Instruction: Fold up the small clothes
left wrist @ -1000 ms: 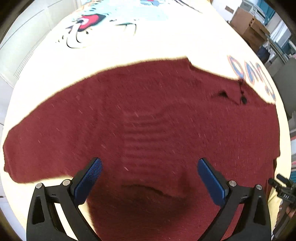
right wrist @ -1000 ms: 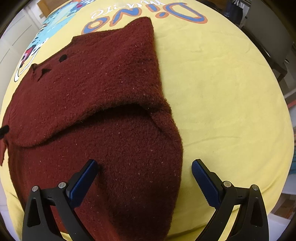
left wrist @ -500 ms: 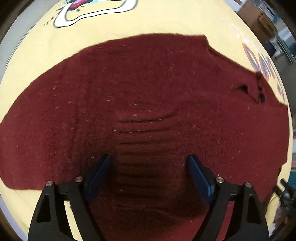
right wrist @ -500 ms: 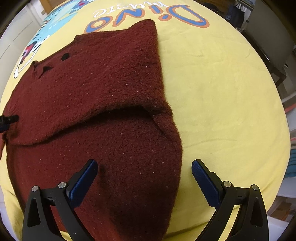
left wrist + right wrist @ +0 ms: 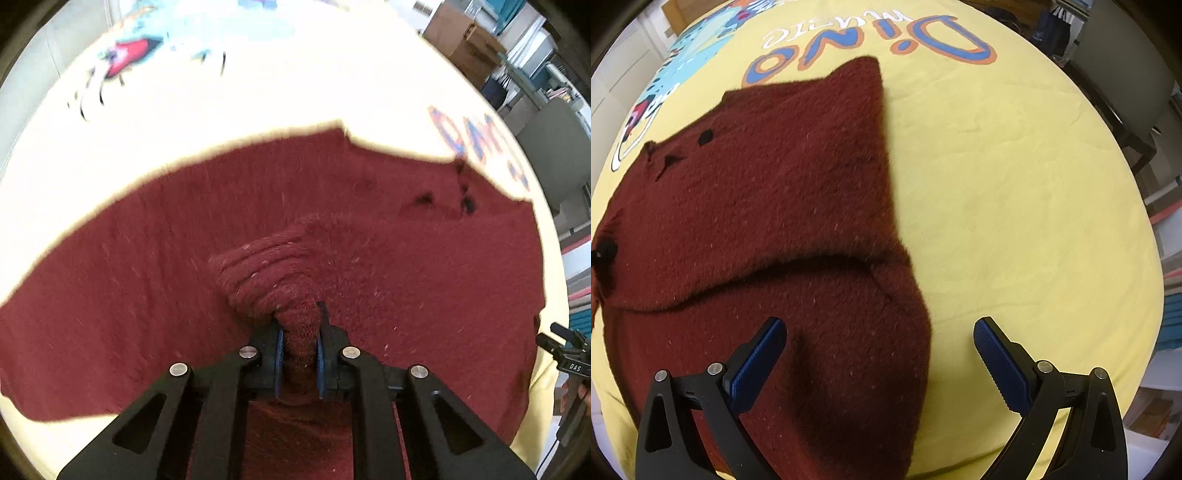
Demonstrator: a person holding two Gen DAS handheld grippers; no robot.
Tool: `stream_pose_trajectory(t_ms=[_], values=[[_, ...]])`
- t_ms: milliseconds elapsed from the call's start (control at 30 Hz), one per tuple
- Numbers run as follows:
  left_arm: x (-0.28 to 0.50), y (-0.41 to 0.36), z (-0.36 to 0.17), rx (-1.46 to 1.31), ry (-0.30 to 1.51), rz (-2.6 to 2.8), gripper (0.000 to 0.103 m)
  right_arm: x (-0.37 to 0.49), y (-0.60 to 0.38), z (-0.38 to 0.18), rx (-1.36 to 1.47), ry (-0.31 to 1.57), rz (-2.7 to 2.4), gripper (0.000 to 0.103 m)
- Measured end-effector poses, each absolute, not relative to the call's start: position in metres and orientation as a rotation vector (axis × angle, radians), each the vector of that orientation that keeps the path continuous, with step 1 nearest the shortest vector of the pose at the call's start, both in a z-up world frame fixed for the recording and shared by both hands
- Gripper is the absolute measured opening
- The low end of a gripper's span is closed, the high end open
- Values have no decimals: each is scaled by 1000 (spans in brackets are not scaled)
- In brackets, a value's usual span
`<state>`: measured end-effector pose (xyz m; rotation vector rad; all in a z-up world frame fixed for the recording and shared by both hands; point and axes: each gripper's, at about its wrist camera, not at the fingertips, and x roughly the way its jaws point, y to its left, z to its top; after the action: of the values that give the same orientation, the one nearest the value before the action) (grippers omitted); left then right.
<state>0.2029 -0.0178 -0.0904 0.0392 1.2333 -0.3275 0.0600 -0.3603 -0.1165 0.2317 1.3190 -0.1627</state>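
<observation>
Sweater (image 5: 424,280) is a small dark-red fuzzy knit, spread on a yellow sheet (image 5: 1015,192) with a cartoon dino print. It sits just below the "Dino" lettering (image 5: 916,40), and one sleeve is already folded across the body.

What's changed: the left tongs (image 5: 299,350) were wide open over flat fabric a second ago and have just been closing. Now they're pinched tight on a bunched ridge of the ribbed cuff (image 5: 266,273), which is pulled up into a little peak in front of the blue pads. So I'd say the grab is made and the next fold can start from that side.

The right tongs (image 5: 879,347) haven't budged. They're spread wide, holding nothing, and straddle the sweater's right edge nearest the camera.

Fabric looks thick, soft and fleecy with pale lint specks. There's one black button (image 5: 706,137) near the neckline. It'll probably drape heavily and hold a crease loosely.
</observation>
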Motion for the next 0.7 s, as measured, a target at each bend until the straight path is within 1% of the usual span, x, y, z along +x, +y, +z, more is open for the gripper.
stream_pose_trajectory(t_ms=[133,267,433,467,500,533,567,600,633,700], values=[[214,-16,-59,42,1110,-304,11,76,-367,-101,251,1280,-158,101],[220,-13,-76,81,1128,-288,11,109,-380,-92,263,1232,-159,101],[211,10,-98,91,1161,-268,11,153,-394,-123,365,1281,-118,100],[206,19,-94,87,1162,-270,11,156,-395,-129,385,1289,-111,89],[205,20,-94,90,1164,-274,11,160,-395,-135,414,1302,-93,64],[205,22,-93,97,1165,-277,11,162,-395,-140,440,1307,-70,53],[206,21,-92,108,1163,-278,11,163,-395,-143,470,1300,-54,38],[206,20,-91,115,1160,-280,11,163,-395,-143,473,1295,-63,27],[206,19,-88,117,1151,-283,11,162,-396,-140,473,1282,-71,22],[205,17,-82,116,1132,-289,11,157,-397,-130,461,1249,-91,18]])
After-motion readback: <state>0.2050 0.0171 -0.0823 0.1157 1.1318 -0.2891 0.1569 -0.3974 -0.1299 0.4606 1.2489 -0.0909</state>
